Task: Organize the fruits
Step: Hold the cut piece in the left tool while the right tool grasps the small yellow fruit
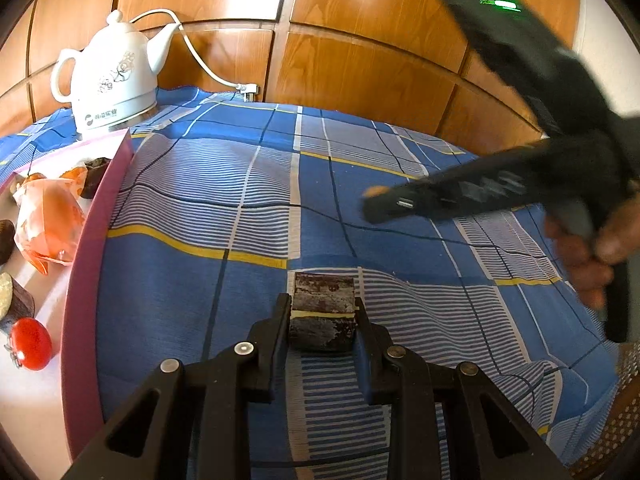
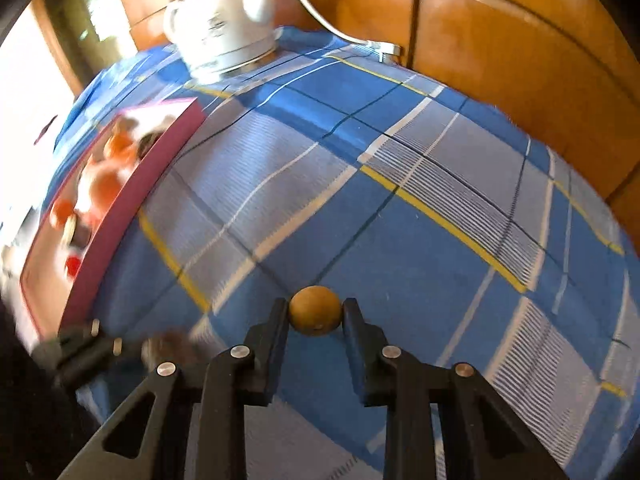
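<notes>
My left gripper [image 1: 323, 312] is shut on a dark brown block-shaped piece with a pale yellow band [image 1: 323, 312], held just above the blue checked cloth. My right gripper [image 2: 315, 311] is shut on a small round tan fruit [image 2: 315, 311], held over the cloth. The right gripper also shows, blurred, in the left wrist view [image 1: 376, 200], with the tan fruit at its tip. A pink-rimmed tray [image 1: 86, 264] at the left holds a red tomato [image 1: 31, 344], an orange wrapped fruit [image 1: 50, 220] and dark pieces. The tray shows blurred in the right wrist view [image 2: 132, 208].
A white electric kettle [image 1: 110, 80] with a cord stands at the back left of the table, behind the tray. Wooden panelled walls [image 1: 360, 60] close the far side. The blue checked cloth [image 1: 240, 200] covers the table.
</notes>
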